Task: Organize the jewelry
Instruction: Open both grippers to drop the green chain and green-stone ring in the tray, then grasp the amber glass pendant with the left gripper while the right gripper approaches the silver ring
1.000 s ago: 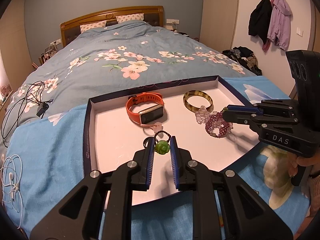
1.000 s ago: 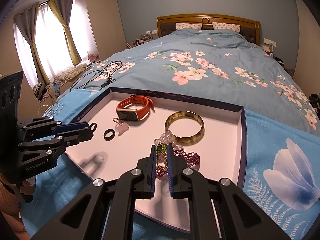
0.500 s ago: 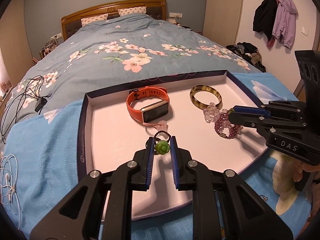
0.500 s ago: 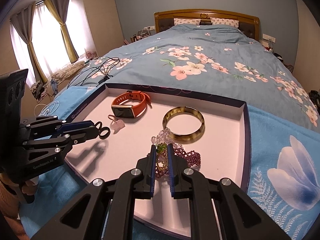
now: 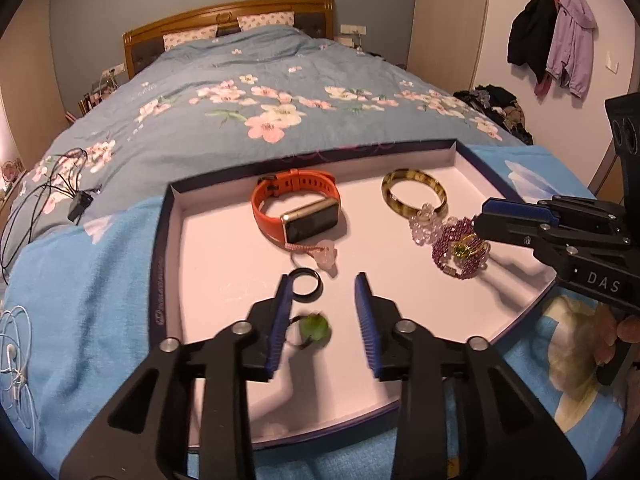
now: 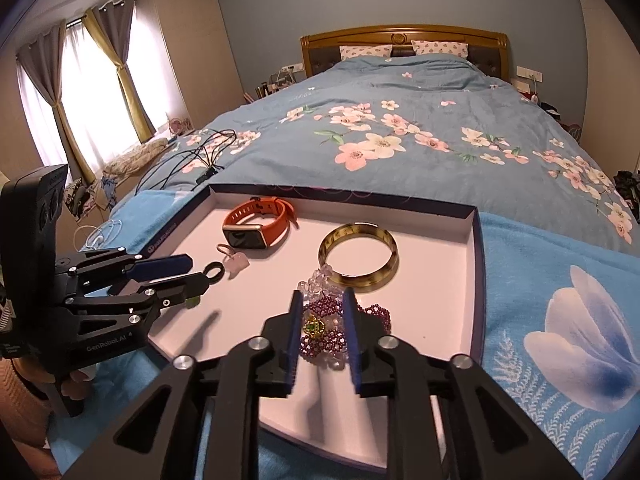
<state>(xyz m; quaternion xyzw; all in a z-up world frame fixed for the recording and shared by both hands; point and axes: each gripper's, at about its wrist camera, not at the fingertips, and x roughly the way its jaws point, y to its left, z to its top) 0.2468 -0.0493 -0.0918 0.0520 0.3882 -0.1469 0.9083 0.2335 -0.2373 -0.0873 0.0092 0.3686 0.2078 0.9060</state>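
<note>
**Green-stoned ring loose between the opening left jaws**

Green and blurred, the ring with the round stone lay between the left gripper's blue pads, close to the left pad but pressed by neither; the jaws were opening. It sat low over the white floor of the shallow box tray, near the tray's front edge. Just beyond the left pad's tip lay a plain black ring, flat on the tray floor. A small pink charm on a thin loop rested a little farther in, and behind it, toward the tray's far wall, lay the orange smartwatch on its side.

On the tray's right half, the right gripper also had its jaws opening. Between its pads, not pressed by them, sat a gold-and-green ornament on top of the purple beaded bracelet, which rested on the tray floor. Clear crystal beads touched the purple ones on the side toward the far wall, and these in turn touched the amber bangle, lying flat nearer the tray's far right corner.

Seen from the right wrist, the left gripper reached over the tray's left rim, with the black ring at its fingertip.

Beneath the tray lay a light blue blanket at the foot of a bed with a flowered blue duvet.
</note>
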